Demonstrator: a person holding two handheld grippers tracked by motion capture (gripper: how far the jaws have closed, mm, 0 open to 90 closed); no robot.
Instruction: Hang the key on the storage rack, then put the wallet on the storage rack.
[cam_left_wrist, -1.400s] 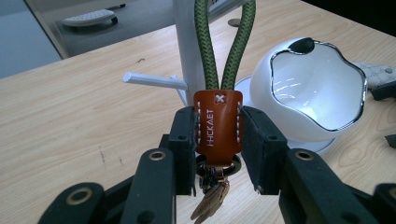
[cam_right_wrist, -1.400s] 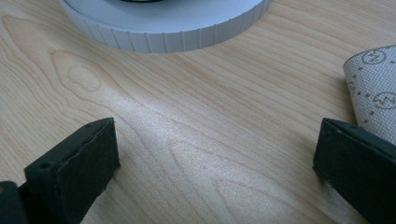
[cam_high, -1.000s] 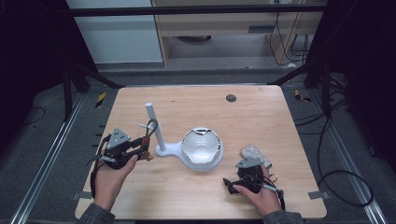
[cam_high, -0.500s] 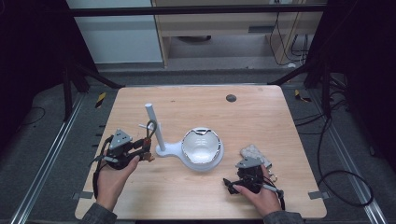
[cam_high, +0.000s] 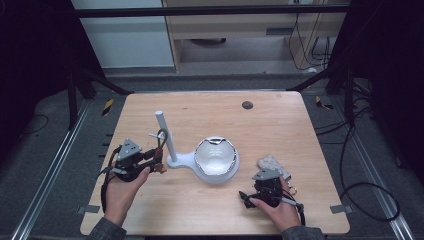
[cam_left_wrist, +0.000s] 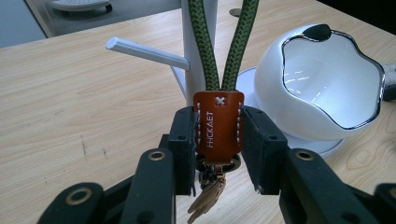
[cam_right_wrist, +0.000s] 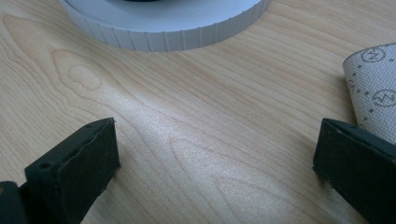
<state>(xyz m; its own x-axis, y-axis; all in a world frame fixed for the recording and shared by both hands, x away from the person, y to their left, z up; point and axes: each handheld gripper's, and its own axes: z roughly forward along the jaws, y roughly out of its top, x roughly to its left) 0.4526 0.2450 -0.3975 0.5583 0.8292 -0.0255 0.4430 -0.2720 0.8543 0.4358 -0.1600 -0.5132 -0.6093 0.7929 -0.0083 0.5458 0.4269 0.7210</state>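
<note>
Green cord keychain (cam_left_wrist: 218, 125), brown leather tab, hangs on stand's peg.

the right gripper (cam_right_wrist: 215, 158) is seen with jaws spread wide over bare wooden worktop (cam_right_wrist: 196, 102); a ribbed white base (cam_right_wrist: 163, 23) lies ahead, patterned cloth (cam_right_wrist: 373, 88) just beside one jaw.

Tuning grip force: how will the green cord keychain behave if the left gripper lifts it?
Likely floppy: the green cord is braided rope, looped by the white stand. The leather tab, clamped in the left gripper, looks firm, unlikely to slip. The dangling keys would probably swing.
</note>
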